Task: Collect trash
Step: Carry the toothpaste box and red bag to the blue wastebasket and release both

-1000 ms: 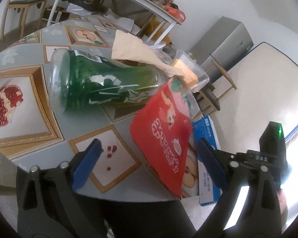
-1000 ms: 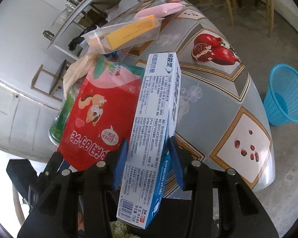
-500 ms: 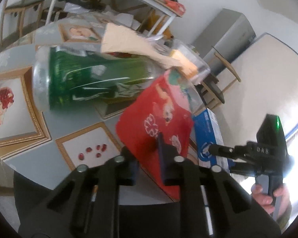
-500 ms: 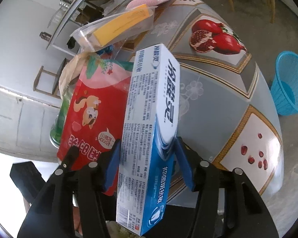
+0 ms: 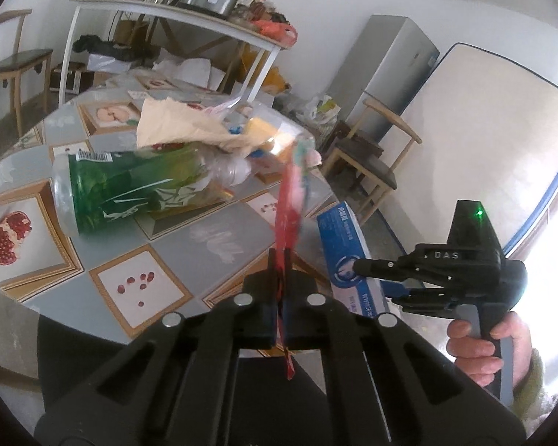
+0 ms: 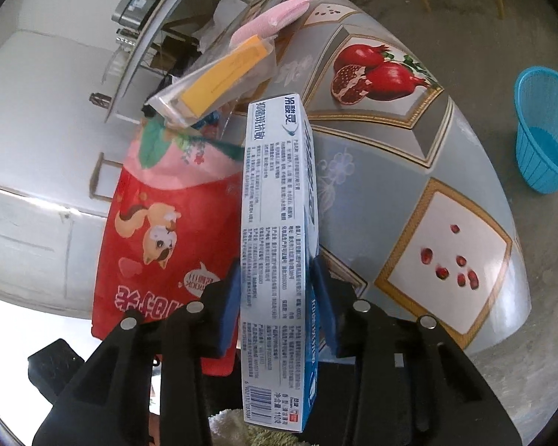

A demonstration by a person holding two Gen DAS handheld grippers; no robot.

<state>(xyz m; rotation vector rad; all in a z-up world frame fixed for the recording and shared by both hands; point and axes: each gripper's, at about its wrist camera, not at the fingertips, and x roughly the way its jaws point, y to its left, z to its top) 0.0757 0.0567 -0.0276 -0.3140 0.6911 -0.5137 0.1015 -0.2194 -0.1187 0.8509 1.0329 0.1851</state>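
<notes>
Green bottle (image 5: 130, 189) blocking table (image 5: 212, 238) centre

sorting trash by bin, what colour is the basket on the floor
Bright blue basket, clearest in the right wrist view.

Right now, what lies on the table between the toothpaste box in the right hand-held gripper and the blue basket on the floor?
In the right wrist view, only bare patterned tablecloth and floor lie between the toothpaste box and the blue basket.

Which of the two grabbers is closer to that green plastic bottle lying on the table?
Left. The left gripper, shut on the red snack pouch, sits just beside the green plastic bottle. The right gripper holds the blue-and-white toothpaste box farther off.
</notes>
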